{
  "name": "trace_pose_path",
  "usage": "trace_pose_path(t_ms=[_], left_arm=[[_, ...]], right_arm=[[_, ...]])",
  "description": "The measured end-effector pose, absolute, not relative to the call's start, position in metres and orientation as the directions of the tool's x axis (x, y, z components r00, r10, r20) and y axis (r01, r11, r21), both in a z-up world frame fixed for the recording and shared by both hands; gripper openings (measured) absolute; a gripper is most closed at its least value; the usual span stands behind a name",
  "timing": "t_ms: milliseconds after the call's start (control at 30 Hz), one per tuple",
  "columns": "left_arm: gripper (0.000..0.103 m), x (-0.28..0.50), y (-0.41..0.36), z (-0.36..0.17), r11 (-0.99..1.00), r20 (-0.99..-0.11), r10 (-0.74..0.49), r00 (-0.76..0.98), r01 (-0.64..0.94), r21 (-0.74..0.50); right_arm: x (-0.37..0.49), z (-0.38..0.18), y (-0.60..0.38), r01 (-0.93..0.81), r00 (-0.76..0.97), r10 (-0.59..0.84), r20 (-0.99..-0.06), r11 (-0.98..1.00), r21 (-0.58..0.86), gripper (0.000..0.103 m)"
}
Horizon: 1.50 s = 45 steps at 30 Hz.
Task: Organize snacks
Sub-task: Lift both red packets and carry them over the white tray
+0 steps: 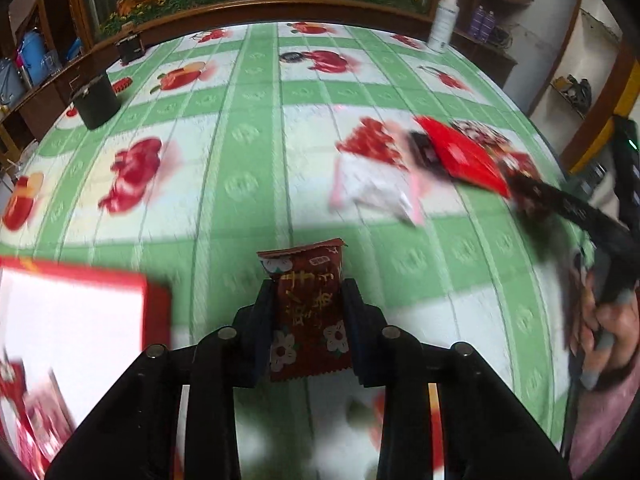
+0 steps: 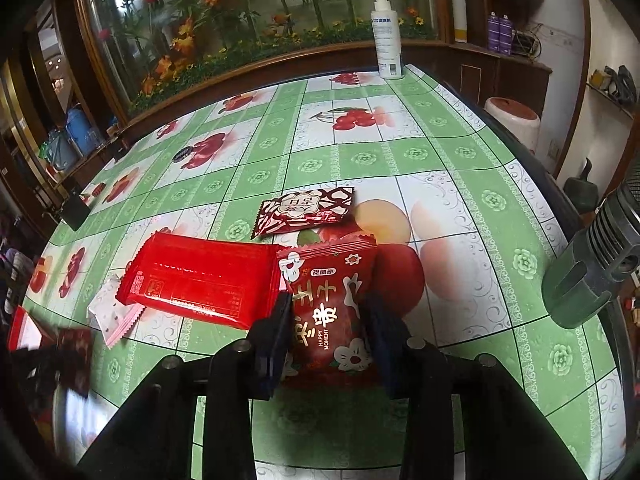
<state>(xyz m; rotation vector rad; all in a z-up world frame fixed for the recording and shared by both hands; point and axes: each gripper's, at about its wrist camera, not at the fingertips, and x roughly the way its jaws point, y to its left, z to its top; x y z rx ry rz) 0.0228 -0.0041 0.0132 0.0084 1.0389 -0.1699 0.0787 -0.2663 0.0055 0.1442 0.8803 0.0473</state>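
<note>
My left gripper (image 1: 308, 294) is shut on a dark red flowered snack packet (image 1: 308, 312) and holds it above the table. A red-rimmed white box (image 1: 68, 320) lies at lower left, with red packets in its near corner. My right gripper (image 2: 326, 310) is shut on a red flowered snack packet (image 2: 332, 312) low over the table. Beside it lie a large red packet (image 2: 200, 284), a dark red and white patterned packet (image 2: 306, 212) and a pink-white packet (image 2: 110, 314). The right gripper also shows in the left wrist view (image 1: 520, 196), by the red packet (image 1: 460, 156) and the pink-white packet (image 1: 376, 184).
The table wears a green checked fruit-print cloth (image 2: 400, 160). A white spray bottle (image 2: 386, 36) stands at the far edge. A dark pot (image 1: 96, 100) and a small black box (image 1: 130, 46) sit far left. A green and black tool (image 2: 596, 264) is at the right edge.
</note>
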Motion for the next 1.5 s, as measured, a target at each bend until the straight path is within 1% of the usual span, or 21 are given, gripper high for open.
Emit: trace_pose_path(t_ms=[167,367,500,600,933,1500], left_arm=[[0.029,-0.018,-0.005,0.012,0.982,-0.847,-0.165,0.506,0.165,-0.092],[0.029,-0.065,-0.005,0.013,0.985,-0.816,-0.113,0.567,0.174,-0.015],[0.029,-0.081,0.001,0.013,0.987,-0.802,-0.091,0.590,0.158,0.005],[0.029,-0.090,0.003,0.014,0.988,-0.787,-0.059,0.613,0.148,0.041],[0.029,-0.108,0.010,0.021,0.991,-0.754,-0.044,0.656,0.124,0.050],[0.029,-0.128,0.018,0.045,0.993,-0.691,-0.042,0.722,0.106,0.050]], right_arm=[[0.076,0.005,-0.268,0.021,0.643,0.094,-0.760,0.990,0.140,0.037],[0.070,0.006,-0.270,0.026,0.649,0.090,-0.756,0.990,0.141,0.037],[0.065,0.006,-0.274,0.042,0.652,0.089,-0.753,0.987,0.153,0.037],[0.064,0.005,-0.273,0.044,0.654,0.087,-0.752,0.987,0.153,0.037],[0.059,0.005,-0.277,0.050,0.658,0.112,-0.744,0.980,0.192,0.037],[0.042,0.007,-0.269,0.064,0.662,0.074,-0.746,0.986,0.154,0.037]])
